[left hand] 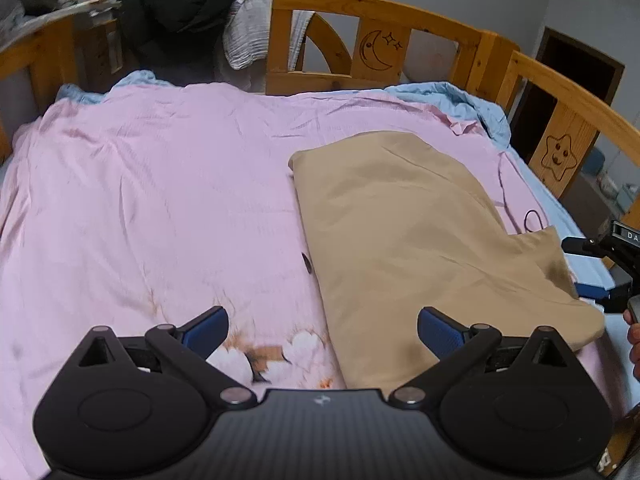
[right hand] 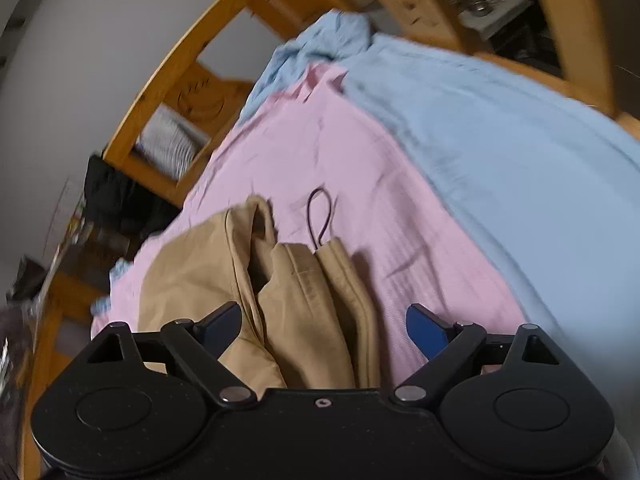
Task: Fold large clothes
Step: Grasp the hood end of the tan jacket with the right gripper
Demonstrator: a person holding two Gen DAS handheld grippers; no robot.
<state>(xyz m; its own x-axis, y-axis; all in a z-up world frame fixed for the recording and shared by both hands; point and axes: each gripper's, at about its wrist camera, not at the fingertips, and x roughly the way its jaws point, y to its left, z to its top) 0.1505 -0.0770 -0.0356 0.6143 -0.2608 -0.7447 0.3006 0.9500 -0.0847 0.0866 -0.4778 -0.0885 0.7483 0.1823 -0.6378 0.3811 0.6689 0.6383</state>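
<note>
We see a wooden bed frame [left hand: 376,8] around a pink sheet [left hand: 160,184] over a blue sheet [right hand: 500,152]. The tan garment [left hand: 420,248], folded, lies on the pink sheet at 3 o'clock. Left gripper [left hand: 322,330] and right gripper [right hand: 324,330] both hold their fingers wide, gripping nothing.

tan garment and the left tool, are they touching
Cannot tell. In the left wrist view the left tool is open and its right finger overlaps the tan garment, but neither view shows contact or a gap.
</note>
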